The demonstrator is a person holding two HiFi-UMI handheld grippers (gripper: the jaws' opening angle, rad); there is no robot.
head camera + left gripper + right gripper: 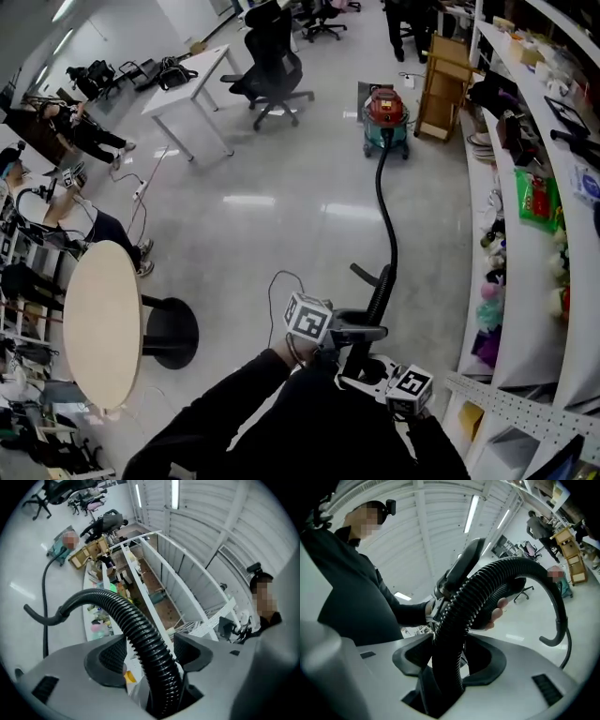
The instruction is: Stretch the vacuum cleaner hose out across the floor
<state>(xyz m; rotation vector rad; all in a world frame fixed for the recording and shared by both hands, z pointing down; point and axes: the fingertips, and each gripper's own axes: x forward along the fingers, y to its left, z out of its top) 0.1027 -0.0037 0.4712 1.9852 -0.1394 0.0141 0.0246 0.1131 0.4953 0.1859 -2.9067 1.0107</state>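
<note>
Closest in, the right gripper (449, 656) is clamped on the ribbed black plastic vacuum hose (454, 616), low by the person's body. A bit ahead of it, the left gripper (151, 656) has its jaws wide. The hose runs between them but there's a gap on one side, so it isn't gripping.

Past the left gripper the hose arcs into a smooth bent black end pipe (44, 617) hanging in the air. From the grippers it runs pretty much straight away across the shiny floor to the red-and-teal canister vacuum cleaner (385, 118) at the far end, so I'd guess the pull goes back along that line.

The long white shelf unit (525, 328) sits close on the right and the round beige table (101, 323) is well off to the left. Nothing lies across the hose.
</note>
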